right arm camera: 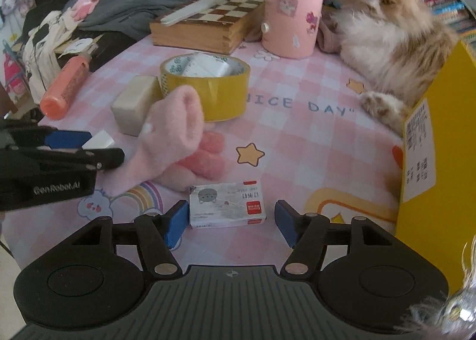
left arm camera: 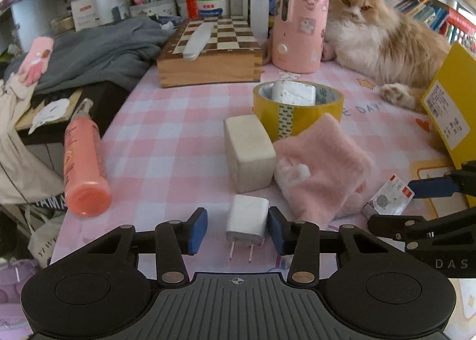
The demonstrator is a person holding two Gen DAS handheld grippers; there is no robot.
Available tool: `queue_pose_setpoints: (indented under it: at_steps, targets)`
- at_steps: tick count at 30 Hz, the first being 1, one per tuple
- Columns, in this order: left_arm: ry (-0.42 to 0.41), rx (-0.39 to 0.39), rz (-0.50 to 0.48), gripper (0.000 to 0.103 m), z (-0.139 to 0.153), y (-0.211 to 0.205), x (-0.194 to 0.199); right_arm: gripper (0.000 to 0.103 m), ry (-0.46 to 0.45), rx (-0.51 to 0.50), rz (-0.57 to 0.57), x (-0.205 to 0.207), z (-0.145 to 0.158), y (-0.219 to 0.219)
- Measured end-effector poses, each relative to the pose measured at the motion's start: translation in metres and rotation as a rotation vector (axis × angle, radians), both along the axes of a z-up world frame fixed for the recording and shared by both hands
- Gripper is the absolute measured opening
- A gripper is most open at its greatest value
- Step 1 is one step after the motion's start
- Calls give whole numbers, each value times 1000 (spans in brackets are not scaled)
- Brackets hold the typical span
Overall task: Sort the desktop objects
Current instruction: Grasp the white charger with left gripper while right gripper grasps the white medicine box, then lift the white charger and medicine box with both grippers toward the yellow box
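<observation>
On the pink checked counter (left arm camera: 166,143), I am bracketing the white plug (left arm camera: 246,219) with my left tongs (left arm camera: 237,228) and the staple box (right arm camera: 227,204) with my right tongs (right arm camera: 230,222), both parted, readying each for sorting.

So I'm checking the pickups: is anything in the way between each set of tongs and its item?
No. The charger plug sits between the left tongs, the staple box between the right tongs.

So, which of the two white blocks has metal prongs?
The small charger between the left gripper pads; the bigger block behind it shows none.
</observation>
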State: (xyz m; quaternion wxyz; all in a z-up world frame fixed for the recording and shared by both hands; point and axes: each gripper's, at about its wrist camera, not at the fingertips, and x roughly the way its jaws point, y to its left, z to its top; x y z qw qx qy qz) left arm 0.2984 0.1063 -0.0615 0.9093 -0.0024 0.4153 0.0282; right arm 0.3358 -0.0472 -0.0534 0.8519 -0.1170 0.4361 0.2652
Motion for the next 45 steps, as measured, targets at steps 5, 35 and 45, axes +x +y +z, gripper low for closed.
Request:
queue_pose_setpoints:
  at_steps: [5,35,45]
  targets:
    - [-9,-9,-5,25,1,3,-1,61,-8,14,-3,1,-2,1]
    - [-126,-262,97,25,59,30,-52,51,-125,66,-12,-35,55,-14]
    - [-144,-311,32,25,70,24,-74,51,-124,100,-78,-63,71,-24]
